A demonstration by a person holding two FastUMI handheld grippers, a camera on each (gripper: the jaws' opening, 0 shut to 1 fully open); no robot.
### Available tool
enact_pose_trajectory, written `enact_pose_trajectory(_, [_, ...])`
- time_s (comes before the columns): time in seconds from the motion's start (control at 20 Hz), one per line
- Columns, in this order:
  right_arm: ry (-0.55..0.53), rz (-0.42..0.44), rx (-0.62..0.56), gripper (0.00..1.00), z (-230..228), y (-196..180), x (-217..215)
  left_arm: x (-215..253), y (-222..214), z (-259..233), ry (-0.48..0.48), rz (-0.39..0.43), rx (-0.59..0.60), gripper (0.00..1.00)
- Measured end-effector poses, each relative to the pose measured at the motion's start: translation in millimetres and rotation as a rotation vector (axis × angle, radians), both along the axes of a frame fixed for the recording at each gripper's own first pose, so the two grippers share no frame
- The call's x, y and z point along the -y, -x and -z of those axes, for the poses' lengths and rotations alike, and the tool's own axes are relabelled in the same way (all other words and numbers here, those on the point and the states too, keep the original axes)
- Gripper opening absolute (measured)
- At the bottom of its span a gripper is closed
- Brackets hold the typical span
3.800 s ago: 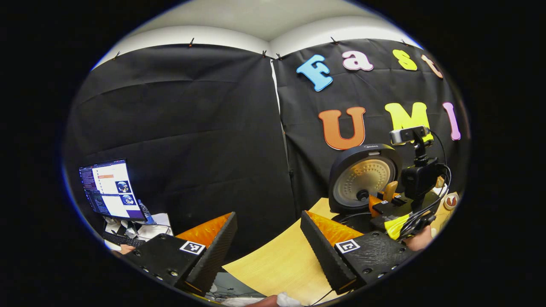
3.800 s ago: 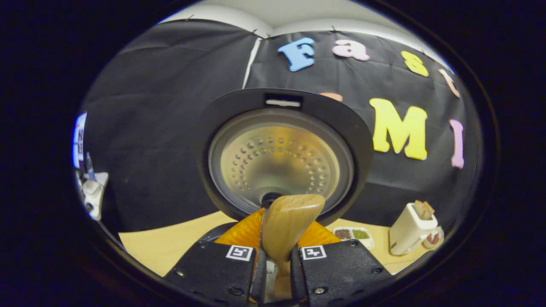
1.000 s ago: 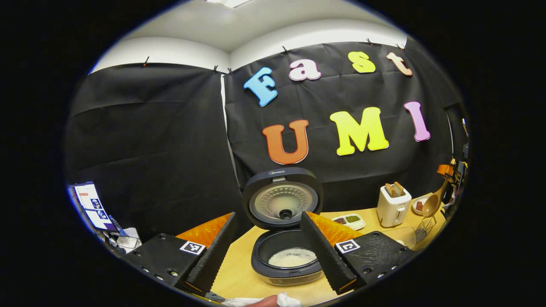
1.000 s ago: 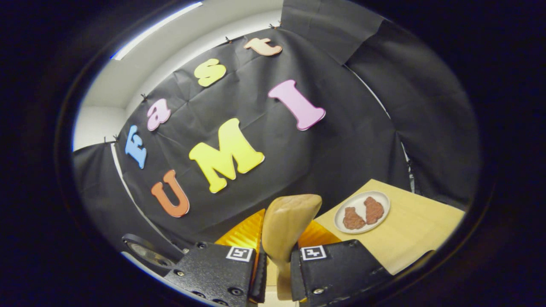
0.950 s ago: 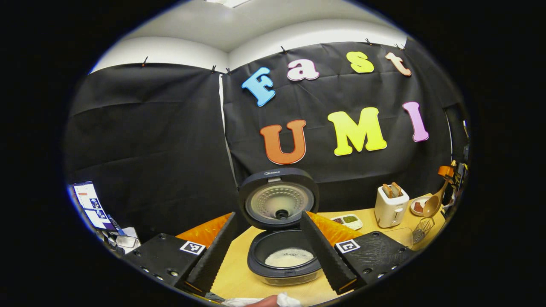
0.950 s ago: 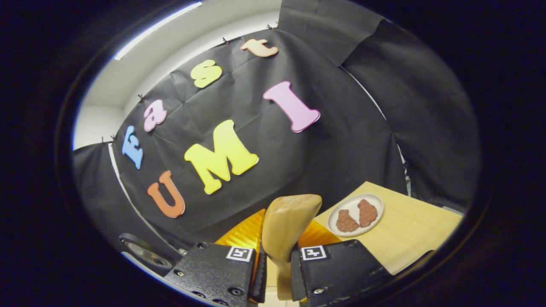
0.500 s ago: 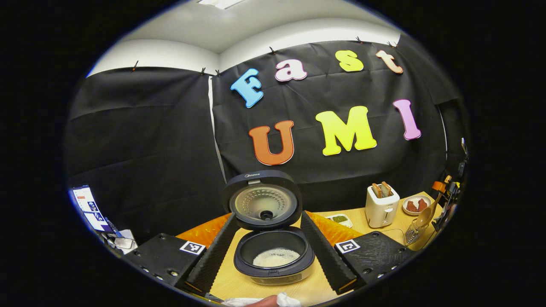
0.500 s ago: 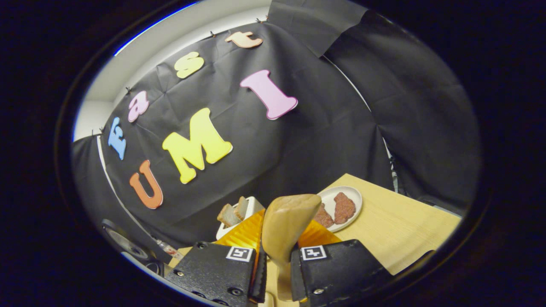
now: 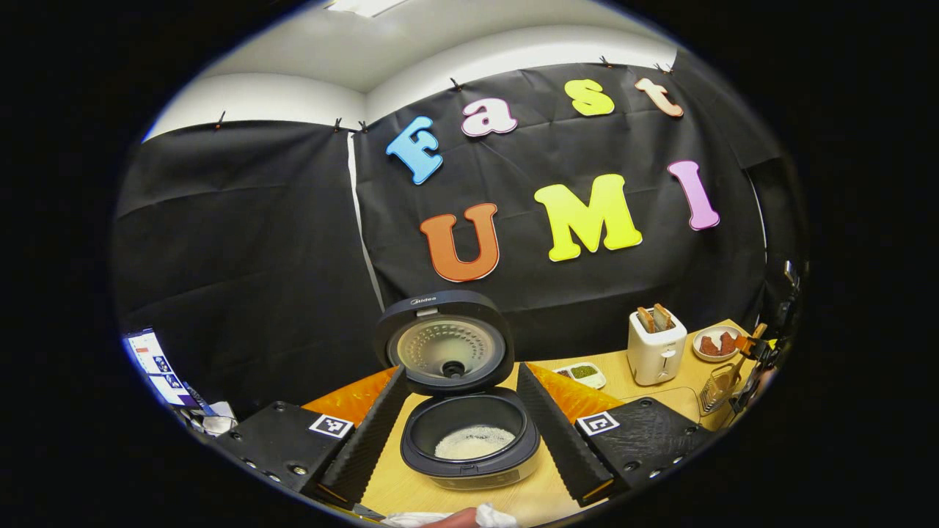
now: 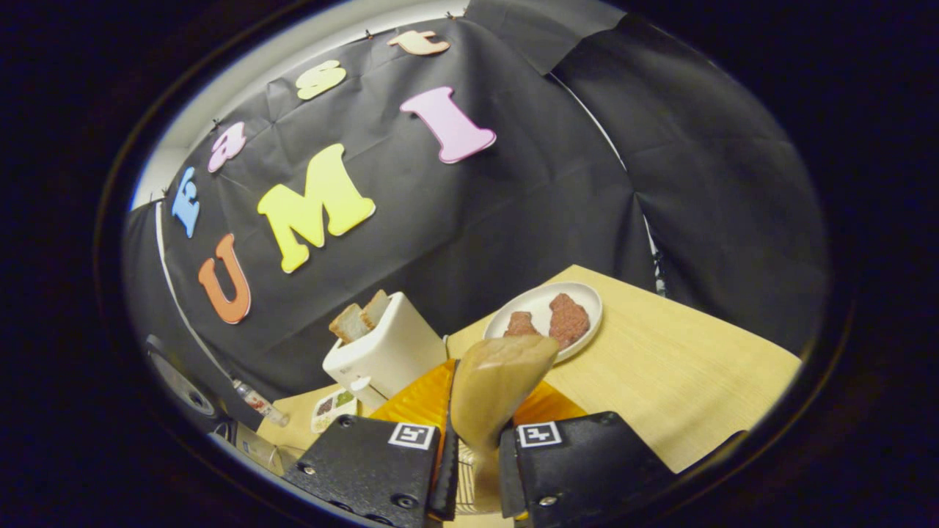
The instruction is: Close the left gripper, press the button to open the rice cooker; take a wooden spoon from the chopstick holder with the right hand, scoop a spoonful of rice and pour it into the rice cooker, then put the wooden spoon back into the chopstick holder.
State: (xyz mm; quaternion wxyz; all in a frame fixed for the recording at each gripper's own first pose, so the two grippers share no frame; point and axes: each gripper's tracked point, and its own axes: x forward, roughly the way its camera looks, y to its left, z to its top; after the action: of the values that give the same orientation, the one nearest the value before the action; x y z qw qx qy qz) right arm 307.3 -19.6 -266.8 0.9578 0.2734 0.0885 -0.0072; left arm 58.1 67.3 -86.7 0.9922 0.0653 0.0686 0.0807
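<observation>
Gripping the wooden spoon [image 10: 493, 400] between both fingers, the right gripper [image 10: 477, 469] hangs over the wire chopstick holder [image 9: 715, 387], near the toaster [image 10: 385, 350]. The left gripper [image 9: 461, 429] is spread wide before the open rice cooker [image 9: 469, 440], rice [image 9: 473, 442] inside.

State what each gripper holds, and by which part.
The right gripper clamps the wooden spoon by its handle, just below the bowl. The left gripper holds nothing.

A staged kitchen corner inside a recording booth. Black cloth [image 9: 242, 242] pinned up with clips serves as walls under a plain white ceiling [image 9: 411, 44]. On the pale wooden surface [image 10: 660, 374] stand a rice cooker [image 9: 469, 440], a toaster [image 9: 655, 350] with bread and a plate of meat [image 10: 546, 319]. A lit laptop [image 9: 158, 367] sits off to one side.
</observation>
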Motion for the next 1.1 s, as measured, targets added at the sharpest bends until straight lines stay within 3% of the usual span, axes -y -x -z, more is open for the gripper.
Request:
enact_pose_trajectory(0.1, [0.01,0.005,-0.004,0.28,2,3,2,0,-1,-1,-0.004,0.003,0.002,0.95])
enact_pose_trajectory(0.15, [0.016,0.009,-0.012,0.33,4,2,3,0,-1,0,-0.003,0.005,0.001,0.95])
enact_pose_trajectory(0.2, [0.035,0.022,-0.028,0.28,7,3,7,-1,-1,0,-0.003,0.003,0.0,0.95])
enact_pose_trajectory(0.3, [0.04,0.026,-0.047,0.34,11,5,10,-1,-1,1,-0.003,0.004,-0.003,0.95])
enact_pose_trajectory(0.5, [0.075,0.046,-0.105,0.96,24,7,20,-3,1,1,-0.006,0.009,0.001,0.95])
enact_pose_trajectory(0.55, [0.078,0.062,-0.099,1.0,20,10,25,-4,2,1,-0.007,0.008,0.001,0.95])
enact_pose_trajectory(0.6, [0.08,0.071,-0.091,0.94,16,12,28,-5,1,1,-0.007,0.007,-0.003,0.95])
enact_pose_trajectory(0.65, [0.099,0.076,-0.094,1.0,14,17,30,-7,1,1,-0.006,0.005,-0.003,0.95])
enact_pose_trajectory(0.75, [0.143,0.086,-0.081,1.0,-2,28,37,-10,1,1,-0.006,0.003,-0.007,0.95])
enact_pose_trajectory(0.8, [0.166,0.095,-0.064,0.95,-17,35,40,-11,0,-1,-0.004,0.003,-0.006,0.95])
enact_pose_trajectory(0.85, [0.198,0.106,-0.046,1.0,-32,43,44,-11,-1,-2,0.002,0.005,-0.005,0.95])
enact_pose_trajectory(0.95, [0.273,0.1,-0.009,1.0,-66,61,40,-13,-4,-7,0.009,0.007,0.006,0.95])
enact_pose_trajectory(1.0, [0.306,0.092,0.017,0.95,-85,71,36,-15,-6,-9,0.01,0.008,0.013,0.95])
enact_pose_trajectory(1.1, [0.386,0.071,0.056,1.0,-125,95,24,-19,-12,-18,0.013,0.013,0.033,0.95])
